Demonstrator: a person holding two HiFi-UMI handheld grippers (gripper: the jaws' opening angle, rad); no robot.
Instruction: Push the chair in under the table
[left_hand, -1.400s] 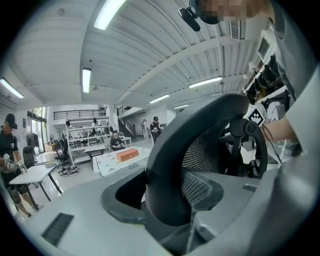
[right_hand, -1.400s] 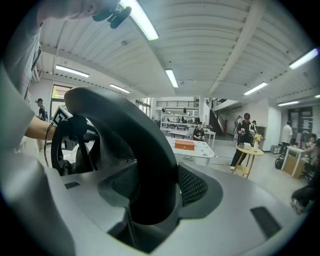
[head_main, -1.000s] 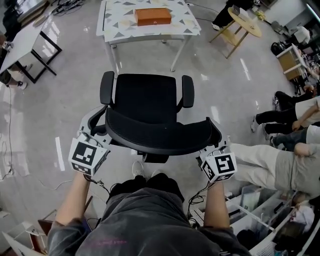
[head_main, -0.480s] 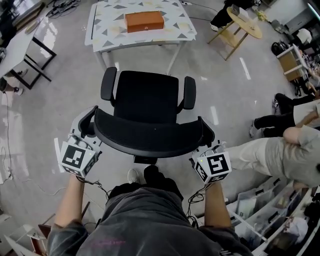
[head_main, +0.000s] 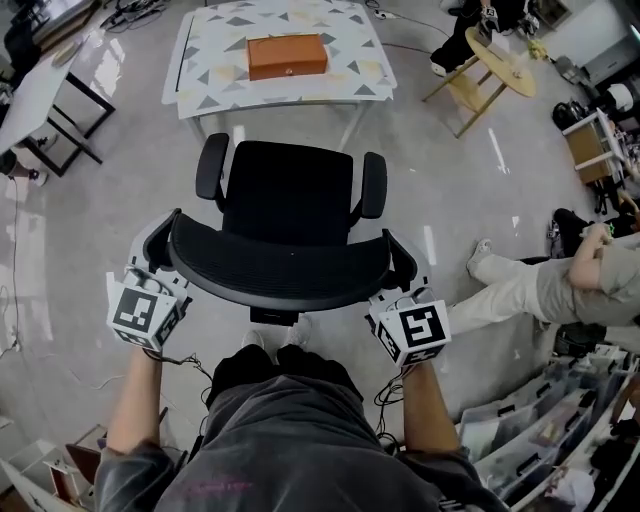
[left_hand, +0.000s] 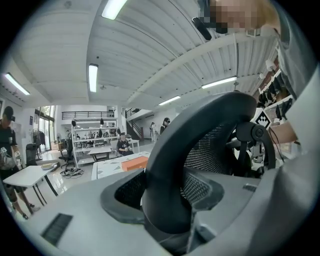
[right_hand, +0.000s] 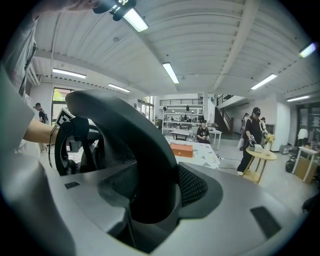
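The bench (head_main: 205, 70) stands ahead, and the black chair (head_main: 290, 195) sits just short of it, not yet tucked under. On its backrest (head_main: 280, 285) rim, the left claw (head_main: 158, 243) and right claw (head_main: 398, 268) are each clamped; the pushing seems mostly left.

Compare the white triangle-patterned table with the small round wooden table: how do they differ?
The white triangle-patterned table is rectangular and larger; the small round wooden table is circular, on slanted wooden legs. The patterned one holds an orange box. Both stand on the grey floor.
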